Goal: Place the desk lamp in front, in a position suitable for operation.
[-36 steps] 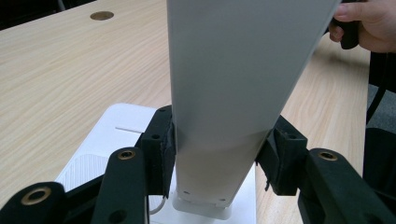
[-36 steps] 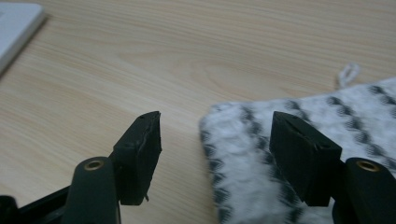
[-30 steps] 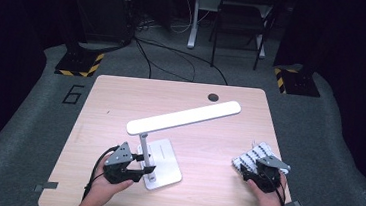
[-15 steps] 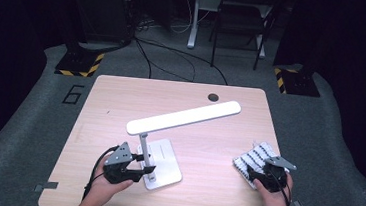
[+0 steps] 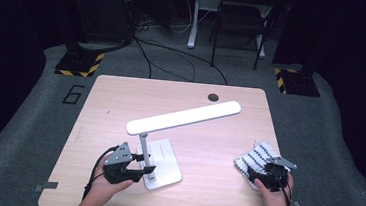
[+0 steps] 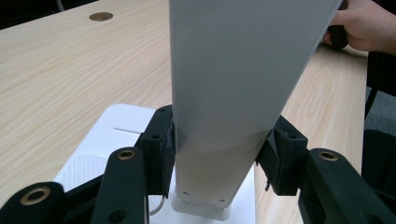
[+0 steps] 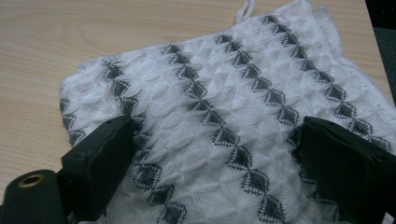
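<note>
High view: both forearms enter from below; the left gripper (image 5: 138,165) sits at the lamp (image 5: 168,132) stem, the right gripper (image 5: 265,170) over the cloth (image 5: 254,157) near the table (image 5: 121,97) edge. Left gripper view: jaws flank the lamp stem, contact unclear. Right gripper view: jaws spread wide above the cloth.

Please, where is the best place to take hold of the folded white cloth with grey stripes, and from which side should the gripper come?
The cloth lies flat and folded on the table near its right edge. Probably best to come from above, where the right gripper hovers with its jaws open, press down, and pinch the soft waffle layers in the middle into a ridge. A grip on one thin edge would likely unfold it.
</note>
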Available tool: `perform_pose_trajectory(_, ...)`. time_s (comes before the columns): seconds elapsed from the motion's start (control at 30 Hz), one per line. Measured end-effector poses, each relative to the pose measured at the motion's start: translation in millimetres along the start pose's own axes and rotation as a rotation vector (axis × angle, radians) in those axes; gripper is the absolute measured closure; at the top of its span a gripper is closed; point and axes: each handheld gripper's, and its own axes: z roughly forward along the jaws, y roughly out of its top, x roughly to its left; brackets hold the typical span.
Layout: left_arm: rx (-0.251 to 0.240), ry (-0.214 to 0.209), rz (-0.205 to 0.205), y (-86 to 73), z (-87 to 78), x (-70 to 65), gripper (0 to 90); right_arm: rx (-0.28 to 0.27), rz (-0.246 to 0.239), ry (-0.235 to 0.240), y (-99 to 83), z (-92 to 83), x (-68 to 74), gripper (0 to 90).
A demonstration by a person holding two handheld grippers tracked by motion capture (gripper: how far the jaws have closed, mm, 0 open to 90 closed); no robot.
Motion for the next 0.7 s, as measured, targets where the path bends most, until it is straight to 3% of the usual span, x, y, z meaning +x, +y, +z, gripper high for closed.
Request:
perform_pose_trajectory(0.47, -0.001, 0.000, -0.002, -0.2, 0.0, 0.1, 51.7, -0.008, -0.011, 0.001, -1.5, -0.6, 0.9, 16.6)
perform_pose_trajectory(0.53, 0.000, -0.001, -0.001, -0.2, -0.1, 0.2, 51.6, -0.013, -0.019, 0.010, -1.3, -2.3, 0.7, 26.4)
perform_pose_trajectory(0.6, 0.000, -0.001, -0.001, -0.2, -0.1, 0.2, 51.6, -0.016, -0.022, 0.013, -1.6, -3.1, 0.7, 30.0)
perform_pose_trajectory(0.67, -0.001, -0.002, -0.001, -0.2, -0.1, 0.3, 51.6, -0.026, -0.031, 0.027, -1.8, -4.5, 1.4, 41.8)
perform_pose_trajectory(0.7, 0.000, -0.002, -0.001, -0.2, -0.1, 0.3, 51.6, -0.026, -0.031, 0.027, -1.8, -4.5, 1.4, 41.8)
